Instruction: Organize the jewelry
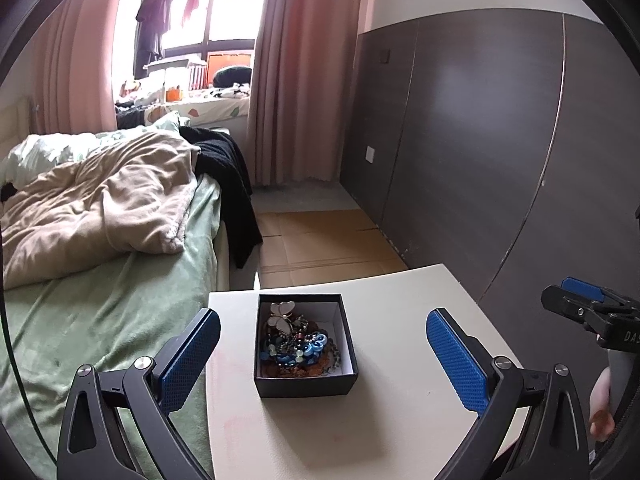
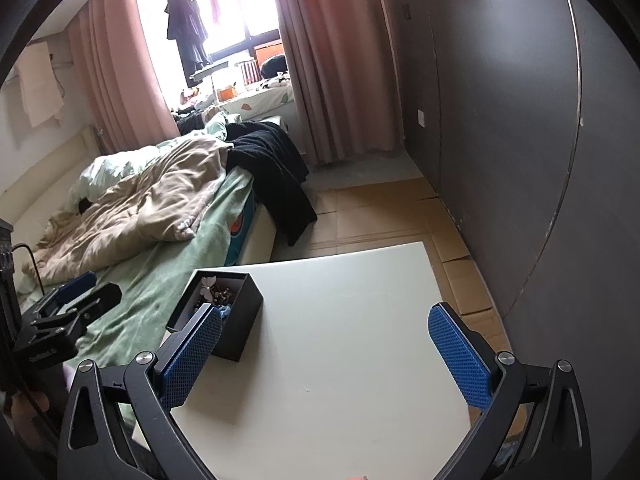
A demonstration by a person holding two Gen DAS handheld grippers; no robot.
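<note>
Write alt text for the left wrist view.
An open black box filled with tangled jewelry, a white butterfly piece on top, sits on a white table, framed between the open blue-padded jaws of the left gripper. A bed with rumpled bedding lies to the left.

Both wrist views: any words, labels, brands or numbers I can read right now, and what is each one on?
"DAS", cut off by the frame edge: white letters on the black body of the right tongs, seen from the left wrist view.
White lettering on the black body of the left tongs, seen from the right wrist view: too blurred to read.
Black box of jewelry: no visible text.
</note>
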